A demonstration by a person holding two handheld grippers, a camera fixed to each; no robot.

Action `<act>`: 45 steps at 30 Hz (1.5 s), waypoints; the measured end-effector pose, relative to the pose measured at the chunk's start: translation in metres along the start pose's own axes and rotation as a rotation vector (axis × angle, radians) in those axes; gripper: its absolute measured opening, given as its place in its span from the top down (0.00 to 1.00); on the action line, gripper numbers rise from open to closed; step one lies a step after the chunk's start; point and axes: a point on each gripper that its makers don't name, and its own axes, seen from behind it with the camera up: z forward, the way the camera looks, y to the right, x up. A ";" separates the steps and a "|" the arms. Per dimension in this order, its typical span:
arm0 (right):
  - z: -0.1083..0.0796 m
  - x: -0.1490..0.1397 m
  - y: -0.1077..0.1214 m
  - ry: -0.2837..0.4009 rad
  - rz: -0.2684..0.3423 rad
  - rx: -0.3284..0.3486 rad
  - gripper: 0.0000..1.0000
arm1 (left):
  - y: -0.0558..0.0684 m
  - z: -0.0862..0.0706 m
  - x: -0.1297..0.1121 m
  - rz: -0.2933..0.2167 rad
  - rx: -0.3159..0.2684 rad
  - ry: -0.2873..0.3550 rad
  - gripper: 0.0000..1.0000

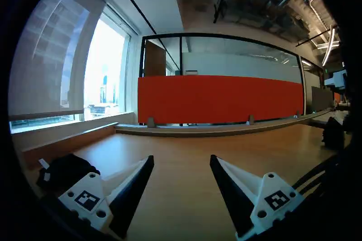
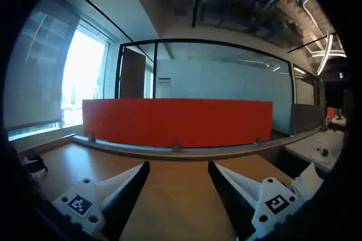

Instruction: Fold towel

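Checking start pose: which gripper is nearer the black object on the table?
Left. The black object lies just beside the left gripper; from the right gripper it sits farther off, leftward.

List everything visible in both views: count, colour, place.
desk: one, light brown wood, below both claws
divider panel: one, orange-red, upright along desk's far edge
window: one, bright, far left
black object: one, black, on desk left of left claw; unidentifiable
white crumpled item: one, white, lower right in right gripper view; possibly the towel, cannot tell
left claw: one, white and black, open above desk
right claw: one, white and black, open above desk
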 end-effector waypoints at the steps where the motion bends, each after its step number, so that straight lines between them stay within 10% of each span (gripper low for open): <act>1: 0.000 0.000 0.001 0.001 0.000 -0.001 0.00 | 0.000 0.000 0.000 0.001 0.000 -0.001 0.08; 26: -0.012 0.001 0.017 0.057 -0.032 -0.016 0.00 | 0.000 0.001 -0.002 0.003 0.000 -0.001 0.08; 45: -0.010 -0.059 0.053 0.041 0.028 -0.037 0.00 | -0.001 0.002 -0.002 0.003 0.000 -0.001 0.08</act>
